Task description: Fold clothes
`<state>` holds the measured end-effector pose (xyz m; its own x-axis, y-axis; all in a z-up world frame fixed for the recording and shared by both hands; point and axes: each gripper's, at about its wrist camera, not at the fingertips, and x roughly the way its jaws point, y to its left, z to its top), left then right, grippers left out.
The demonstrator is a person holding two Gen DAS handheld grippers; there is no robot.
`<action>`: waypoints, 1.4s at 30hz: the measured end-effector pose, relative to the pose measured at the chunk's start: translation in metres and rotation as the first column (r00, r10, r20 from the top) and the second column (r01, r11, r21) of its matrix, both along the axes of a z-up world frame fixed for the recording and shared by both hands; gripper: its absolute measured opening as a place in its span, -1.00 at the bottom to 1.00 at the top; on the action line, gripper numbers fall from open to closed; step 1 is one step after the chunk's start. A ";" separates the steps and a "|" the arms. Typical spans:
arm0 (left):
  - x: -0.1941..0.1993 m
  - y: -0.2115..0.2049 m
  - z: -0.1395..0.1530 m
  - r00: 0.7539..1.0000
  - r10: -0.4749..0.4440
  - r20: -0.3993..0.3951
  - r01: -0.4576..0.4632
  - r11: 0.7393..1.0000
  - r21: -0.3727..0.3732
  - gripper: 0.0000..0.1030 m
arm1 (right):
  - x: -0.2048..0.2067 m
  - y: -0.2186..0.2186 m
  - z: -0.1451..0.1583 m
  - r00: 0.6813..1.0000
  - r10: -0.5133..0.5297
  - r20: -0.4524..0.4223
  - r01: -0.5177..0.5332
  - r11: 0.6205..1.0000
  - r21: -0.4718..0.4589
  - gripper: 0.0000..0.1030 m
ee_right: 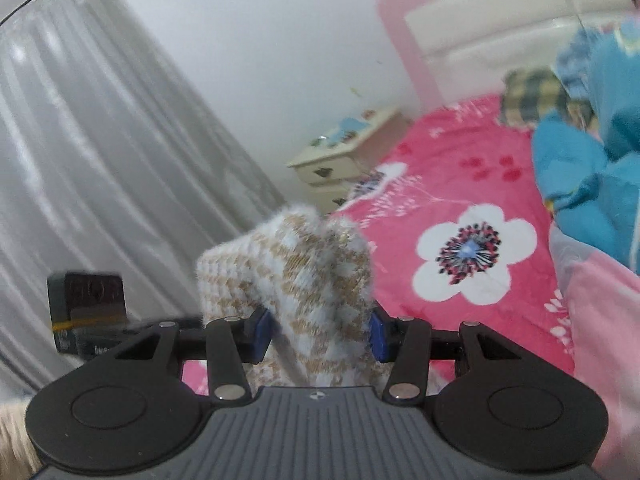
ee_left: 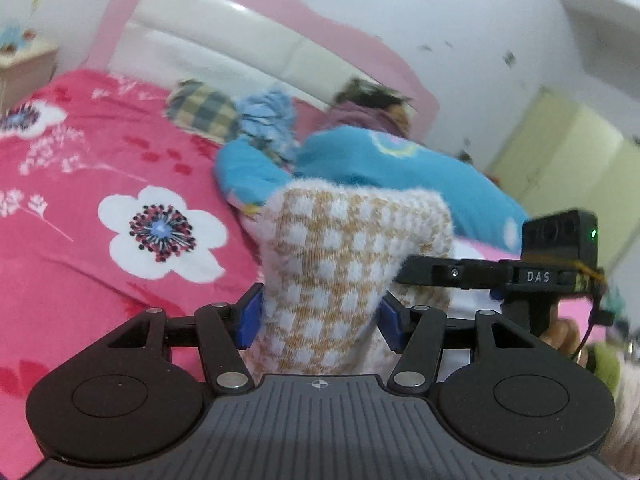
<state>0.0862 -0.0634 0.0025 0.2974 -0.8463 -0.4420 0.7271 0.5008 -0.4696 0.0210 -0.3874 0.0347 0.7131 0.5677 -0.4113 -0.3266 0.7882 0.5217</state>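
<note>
Your left gripper [ee_left: 320, 320] fills the bottom of its own view, and its blue fingers [ee_left: 249, 320] are clamped on a bunch of sweater [ee_left: 344, 256], a fuzzy knit checked in white and tan. Cloth rises up from between the pads in a rounded fold and stands well clear of the bed [ee_left: 80, 280]. Just to the right in that view, the other gripper's camera block [ee_left: 560, 236] and black bar sit close beside the sweater, with a hand [ee_left: 560, 336] gripping below them.

Your right gripper [ee_right: 318, 334] shows the same thing from its side: its blue fingers [ee_right: 262, 334] are pressed onto another bunch of the sweater [ee_right: 288, 276], which stands up as a folded hump in front of the lens. At the left edge of this view you can see the left gripper's camera block [ee_right: 86, 292], so both grippers hold the garment near each other, side by side.

Beyond the knit lies the bed's pink cover, printed with large white flowers [ee_right: 476, 252]. A blue quilt [ee_left: 400, 168] is heaped toward the headboard [ee_left: 224, 44], with a checked pillow [ee_left: 202, 112] next to it. The right view also takes in a cream nightstand [ee_right: 344, 148] beside the bed and a grey curtain [ee_right: 100, 184] along the left. Both views are somewhat blurred, so fine detail of the knit's edges is hard to tell.
</note>
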 end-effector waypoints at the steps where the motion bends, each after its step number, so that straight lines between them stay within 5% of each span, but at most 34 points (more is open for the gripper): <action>1: -0.015 0.004 0.004 1.000 -0.017 0.020 0.016 1.000 0.019 0.12 | -0.017 0.006 0.003 1.000 0.006 0.013 -0.006 1.000 -0.015 0.00; 5: -0.070 0.018 0.010 0.990 -0.087 0.109 0.073 0.990 0.119 0.13 | -0.080 0.030 0.008 0.998 0.040 0.054 -0.036 0.996 -0.079 0.00; 11: -0.161 0.037 -0.011 0.950 -0.194 0.246 0.107 0.939 0.327 0.14 | -0.185 0.090 -0.008 0.982 0.139 0.130 -0.088 0.936 -0.340 0.04; 14: -0.205 0.043 -0.041 0.925 -0.249 0.287 0.093 0.881 0.464 0.16 | -0.228 0.125 -0.039 0.967 0.214 0.136 -0.115 0.850 -0.514 0.08; 18: -0.232 0.056 -0.087 0.941 -0.288 0.180 0.138 0.809 0.572 0.18 | -0.259 0.164 -0.097 0.951 0.308 0.036 -0.192 0.675 -0.712 0.13; 20: -0.232 0.071 -0.102 0.961 -0.264 0.078 0.175 0.803 0.570 0.17 | -0.268 0.177 -0.119 0.940 0.341 -0.028 -0.229 0.567 -0.791 0.15; 23: -0.219 0.104 -0.108 0.991 -0.128 -0.026 0.122 0.842 0.525 0.18 | -0.281 0.176 -0.117 0.936 0.348 -0.053 -0.244 0.533 -0.810 0.21; 24: -0.210 0.118 -0.108 0.995 -0.053 -0.085 0.088 0.871 0.484 0.18 | -0.282 0.169 -0.110 0.943 0.327 -0.066 -0.254 0.573 -0.779 0.21; 27: -0.187 0.147 -0.112 0.960 0.120 -0.252 -0.028 0.939 0.342 0.18 | -0.275 0.131 -0.085 0.968 0.202 -0.146 -0.249 0.783 -0.570 0.27; 29: -0.174 0.156 -0.116 0.925 0.180 -0.334 -0.100 0.965 0.244 0.19 | -0.267 0.091 -0.081 0.972 0.056 -0.228 -0.129 0.939 -0.319 0.38; 30: -0.167 0.157 -0.120 0.901 0.196 -0.387 -0.126 0.972 0.199 0.21 | -0.263 0.070 -0.083 0.958 -0.014 -0.286 -0.038 0.984 -0.175 0.47; 31: -0.161 0.154 -0.128 0.871 0.197 -0.449 -0.139 0.977 0.159 0.25 | -0.258 0.049 -0.089 0.933 -0.073 -0.351 0.066 0.997 -0.033 0.52; 33: -0.147 0.147 -0.143 0.802 0.188 -0.568 -0.173 0.982 0.081 0.29 | -0.251 0.020 -0.107 0.875 -0.151 -0.460 0.260 0.948 0.183 0.61; 36: -0.129 0.133 -0.163 0.695 0.153 -0.702 -0.219 0.976 -0.003 0.30 | -0.231 0.003 -0.135 0.785 -0.178 -0.593 0.416 0.861 0.293 0.76; 39: -0.123 0.107 -0.172 0.691 0.127 -0.712 -0.149 0.988 0.032 0.34 | -0.214 0.009 -0.168 0.684 -0.102 -0.722 0.461 0.828 0.319 0.78; 42: -0.119 0.089 -0.178 0.674 0.089 -0.734 -0.096 0.995 0.033 0.36 | -0.204 0.026 -0.181 0.669 -0.018 -0.743 0.418 0.836 0.356 0.64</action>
